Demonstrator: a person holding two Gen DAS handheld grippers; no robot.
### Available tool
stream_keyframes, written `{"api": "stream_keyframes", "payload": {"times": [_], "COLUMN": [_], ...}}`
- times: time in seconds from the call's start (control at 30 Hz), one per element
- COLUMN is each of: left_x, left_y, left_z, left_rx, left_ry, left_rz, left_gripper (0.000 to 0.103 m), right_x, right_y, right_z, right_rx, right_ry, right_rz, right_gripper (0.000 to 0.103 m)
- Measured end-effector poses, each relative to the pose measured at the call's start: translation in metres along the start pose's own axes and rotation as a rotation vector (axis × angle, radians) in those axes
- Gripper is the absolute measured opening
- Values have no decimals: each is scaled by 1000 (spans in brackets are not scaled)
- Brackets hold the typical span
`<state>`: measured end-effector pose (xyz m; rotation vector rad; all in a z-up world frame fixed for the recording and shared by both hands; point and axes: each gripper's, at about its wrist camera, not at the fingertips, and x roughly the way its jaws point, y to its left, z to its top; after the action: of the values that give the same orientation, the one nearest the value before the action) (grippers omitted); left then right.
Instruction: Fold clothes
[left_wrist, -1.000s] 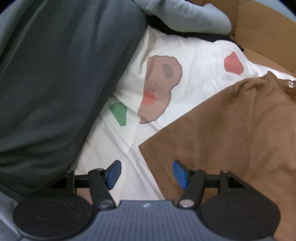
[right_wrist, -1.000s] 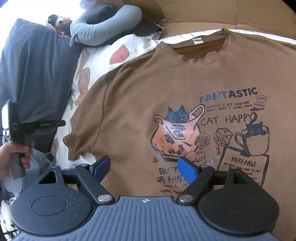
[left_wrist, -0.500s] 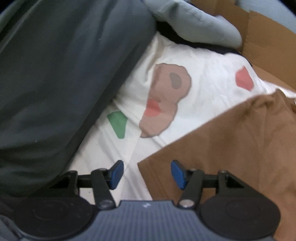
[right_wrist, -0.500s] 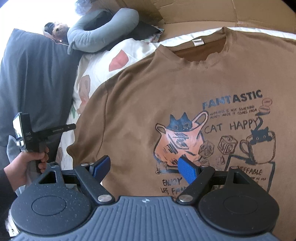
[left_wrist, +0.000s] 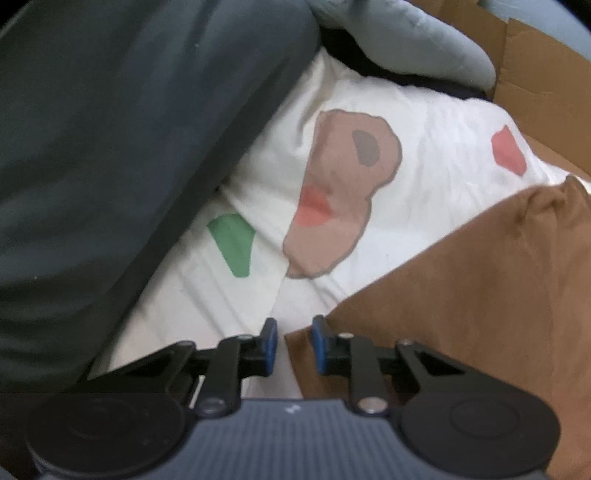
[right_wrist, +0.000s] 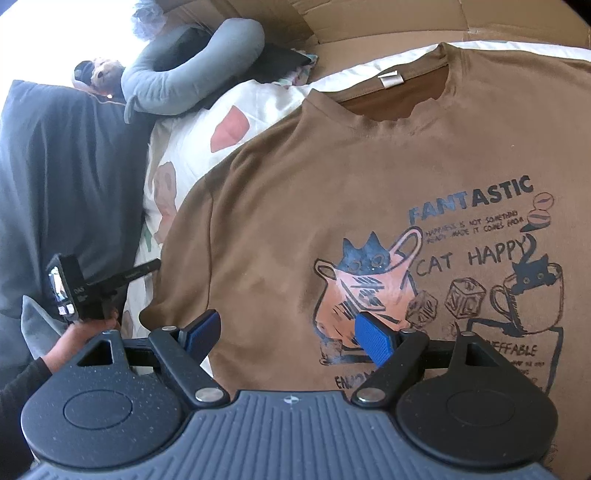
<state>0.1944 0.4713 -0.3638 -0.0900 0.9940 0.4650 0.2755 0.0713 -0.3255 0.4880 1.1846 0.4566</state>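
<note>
A brown T-shirt (right_wrist: 332, 177) with a cat print lies flat, front up, on a white patterned sheet (left_wrist: 424, 177). Its left sleeve (left_wrist: 461, 302) ends in a corner right at my left gripper (left_wrist: 294, 338). The left jaws stand narrowly apart, the sleeve corner just inside the gap by the right pad. The right wrist view shows that same left gripper (right_wrist: 110, 284), held by a hand (right_wrist: 79, 330), at the sleeve edge. My right gripper (right_wrist: 288, 334) hovers wide open over the shirt's lower front, holding nothing.
A dark grey cushion (left_wrist: 129, 147) rises along the left of the sheet. A grey neck pillow (right_wrist: 192, 81) and a small plush toy (right_wrist: 99, 74) lie at the far left corner. Cardboard (right_wrist: 406, 18) lines the far side.
My left jaws have narrowed from wide open to a small gap around the sleeve corner, and the gripper has crept toward it. The right gripper has drawn back slightly and stays open.
</note>
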Motion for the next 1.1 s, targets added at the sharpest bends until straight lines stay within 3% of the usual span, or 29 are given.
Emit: {"api": "stream_keyframes", "payload": {"times": [0.13, 0.3, 0.4, 0.5, 0.67, 1.0, 1.1], "left_x": [2, 2, 1, -5, -21, 6, 13], "left_y": [-3, -5, -4, -8, 2, -1, -2], "left_z": [-3, -2, -1, -2, 2, 5, 5], "left_rx": [-39, -15, 6, 64, 37, 89, 77], "left_ry": [11, 28, 40, 1, -75, -41, -30], "left_rz": [16, 23, -2, 48, 106, 156, 160], "left_gripper": [23, 22, 8, 4, 4, 4, 4], "right_x": [9, 22, 27, 33, 41, 73, 87], "right_y": [6, 18, 22, 27, 34, 36, 40], "right_z": [14, 44, 60, 76, 101, 131, 147], "right_rx": [-16, -71, -108, -146, -208, -321, -367], "right_ry": [-9, -34, -46, -57, -74, -58, -50], "right_rz": [14, 18, 12, 5, -7, -68, -81], "right_gripper": [85, 85, 85, 85, 84, 84, 79]}}
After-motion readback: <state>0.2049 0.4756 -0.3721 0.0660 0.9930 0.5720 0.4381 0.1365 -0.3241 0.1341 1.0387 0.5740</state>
